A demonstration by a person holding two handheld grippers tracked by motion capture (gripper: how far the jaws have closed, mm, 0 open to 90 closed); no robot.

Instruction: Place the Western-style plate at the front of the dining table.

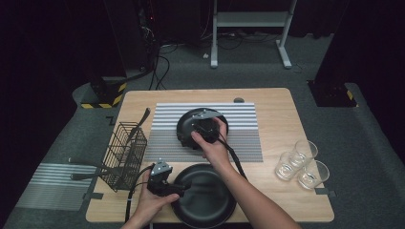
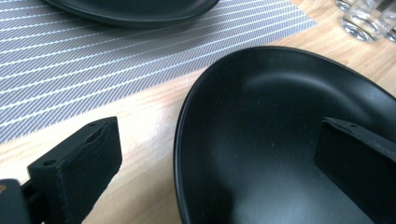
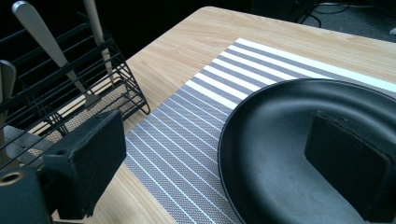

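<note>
A wire cutlery basket (image 1: pixel 125 155) holding utensils stands just left of the striped placemat (image 1: pixel 162 143) on the wooden table (image 1: pixel 282 119). Next comes the left gripper (image 1: pixel 183 187), poised at the left rim of the near black plate (image 1: pixel 207 202), which lies on bare wood just in front of the placemat. Its jaws stand wide apart and straddle that rim, one outside over the wood, the other inside over the plate's hollow (image 2: pixel 280 140). The right gripper (image 1: pixel 198 136) does the same on the far black plate (image 1: pixel 185 125), which rests on the placemat itself: jaws spread, one over the stripes, one inside the dish (image 3: pixel 299 154). Each plate lies directly between its gripper's jaws, so squeezing shut looks like the move to come. Three clear glasses (image 1: pixel 301 164) stand well to the placemat's right.
</note>
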